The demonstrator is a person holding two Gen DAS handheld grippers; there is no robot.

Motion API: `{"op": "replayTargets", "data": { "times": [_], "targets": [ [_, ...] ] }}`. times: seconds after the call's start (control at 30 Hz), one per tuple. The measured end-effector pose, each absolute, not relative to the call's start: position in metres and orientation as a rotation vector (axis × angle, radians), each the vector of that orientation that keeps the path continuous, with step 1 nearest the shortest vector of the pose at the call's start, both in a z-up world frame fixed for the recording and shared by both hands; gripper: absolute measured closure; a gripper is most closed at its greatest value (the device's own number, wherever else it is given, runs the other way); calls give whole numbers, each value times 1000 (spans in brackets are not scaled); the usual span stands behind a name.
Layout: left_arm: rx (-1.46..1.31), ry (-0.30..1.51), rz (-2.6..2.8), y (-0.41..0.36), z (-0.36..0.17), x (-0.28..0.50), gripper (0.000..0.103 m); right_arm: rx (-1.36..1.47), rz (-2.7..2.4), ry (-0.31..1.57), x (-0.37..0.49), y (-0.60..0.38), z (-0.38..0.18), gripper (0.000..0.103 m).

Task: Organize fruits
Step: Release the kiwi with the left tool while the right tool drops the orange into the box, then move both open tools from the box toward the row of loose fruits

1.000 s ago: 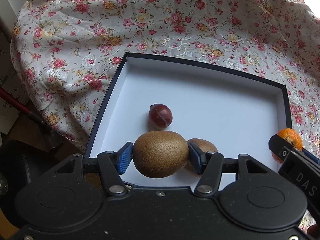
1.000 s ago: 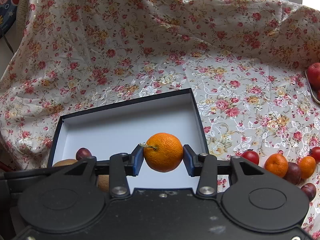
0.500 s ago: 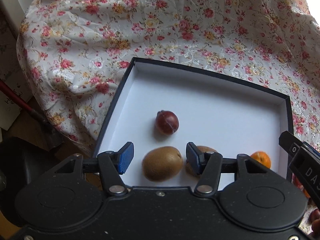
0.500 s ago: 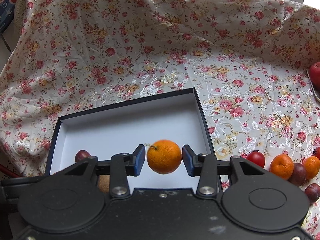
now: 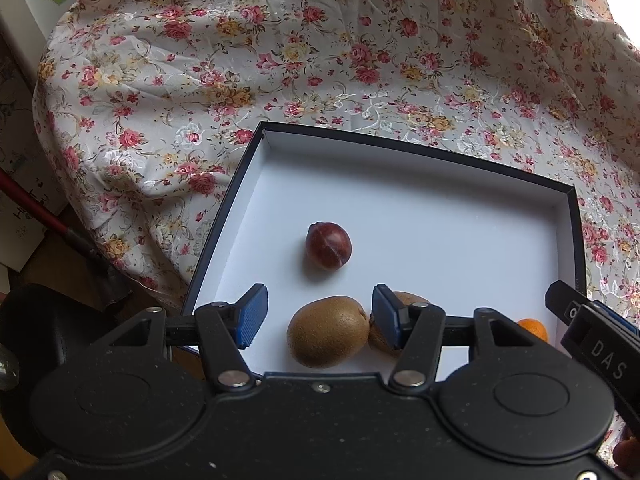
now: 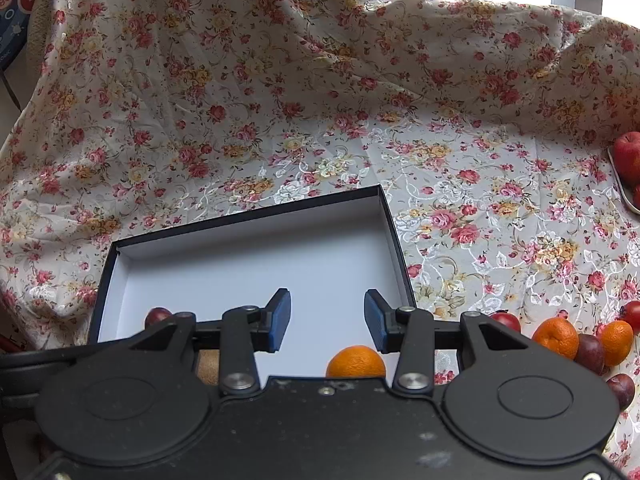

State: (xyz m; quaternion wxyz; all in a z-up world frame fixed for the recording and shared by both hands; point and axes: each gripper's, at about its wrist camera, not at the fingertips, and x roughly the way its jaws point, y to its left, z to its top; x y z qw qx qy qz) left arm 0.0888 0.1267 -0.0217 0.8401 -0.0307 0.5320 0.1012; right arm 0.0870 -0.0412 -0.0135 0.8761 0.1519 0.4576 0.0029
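Note:
A shallow black box with a white inside (image 5: pixel 400 208) lies on the flowered cloth. In it lie a dark red plum (image 5: pixel 328 245), a brown kiwi (image 5: pixel 327 331), a second kiwi (image 5: pixel 380 338) partly hidden behind my finger, and an orange mandarin (image 5: pixel 533 328). My left gripper (image 5: pixel 316 316) is open and empty above the kiwis. My right gripper (image 6: pixel 325 320) is open and empty above the box (image 6: pixel 256 264); the mandarin (image 6: pixel 356 362) lies below it near the front right corner. The plum (image 6: pixel 158 316) shows at the left.
Loose mandarins (image 6: pixel 557 337), plums (image 6: pixel 589 354) and a red tomato (image 6: pixel 505 321) lie on the cloth right of the box. Red apples (image 6: pixel 627 154) sit in a dish at the far right. The cloth drops off at the left, by a red-handled tool (image 5: pixel 36 208).
My left gripper opened and the kiwi dropped into the box beside the other kiwi. My right gripper opened and the mandarin dropped into the box. Both grippers rose and pulled back.

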Motion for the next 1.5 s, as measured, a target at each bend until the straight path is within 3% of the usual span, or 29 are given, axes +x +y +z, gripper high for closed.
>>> {"op": "replayTargets", "data": {
  "times": [0.73,1.5],
  "targets": [
    [-46,1143,151,108,-18,88,42,313,-28,1014,87,-51,-22,59],
    [59,1125,23,25,-10,81,42,498,-160,987,58,-137,-19,59]
  ]
}}
